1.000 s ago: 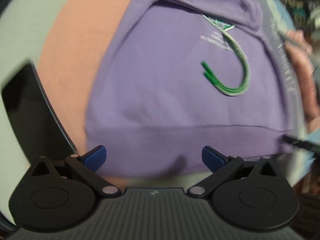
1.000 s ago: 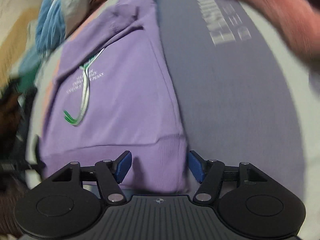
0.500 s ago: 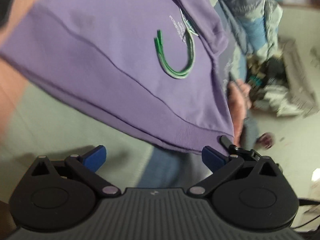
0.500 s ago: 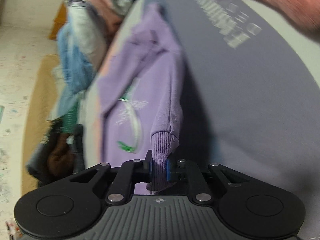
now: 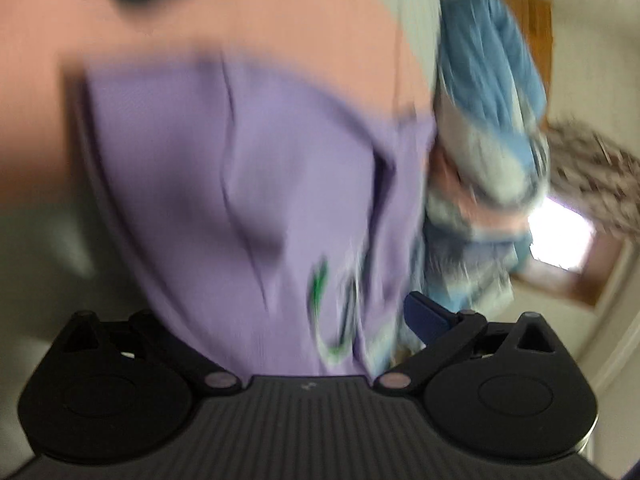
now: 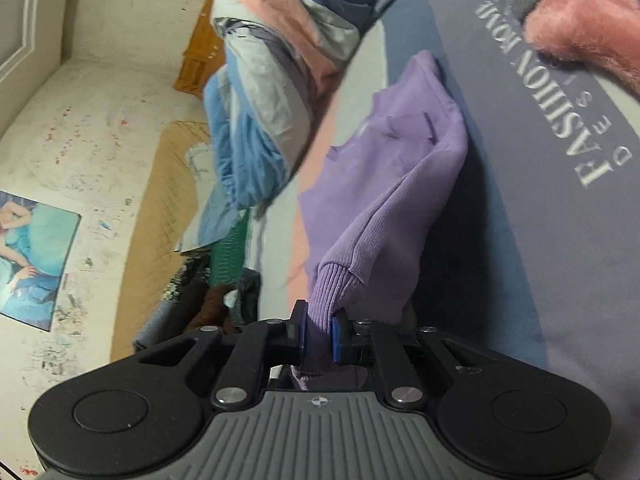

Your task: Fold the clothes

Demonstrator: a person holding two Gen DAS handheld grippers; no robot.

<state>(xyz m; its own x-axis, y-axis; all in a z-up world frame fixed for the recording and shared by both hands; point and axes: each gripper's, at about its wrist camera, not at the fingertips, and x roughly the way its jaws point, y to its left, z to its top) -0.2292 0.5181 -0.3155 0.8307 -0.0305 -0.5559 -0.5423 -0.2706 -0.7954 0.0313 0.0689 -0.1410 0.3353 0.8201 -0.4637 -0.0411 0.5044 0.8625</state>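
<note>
Looks like a bedroom in a home: work surface is a bed w/ printed bedsheet (image 6: 560, 240), grey w/ white lettering plus pink & pale green patches. A rumpled pile of bedding/clothes (image 6: 264, 92) in blue, pink & grey sits at the far edge, a fluffy pink item (image 6: 584, 20) lies on the sheet. Beside the bed a scuffed pale floor (image 6: 92, 112) w/ a quilted tan mat (image 6: 168, 208), a poster (image 6: 32, 256) lying flat, orange wooden furniture (image 6: 200, 60) further back. Left view, blurry, shows a bright window (image 5: 560, 240)
</note>
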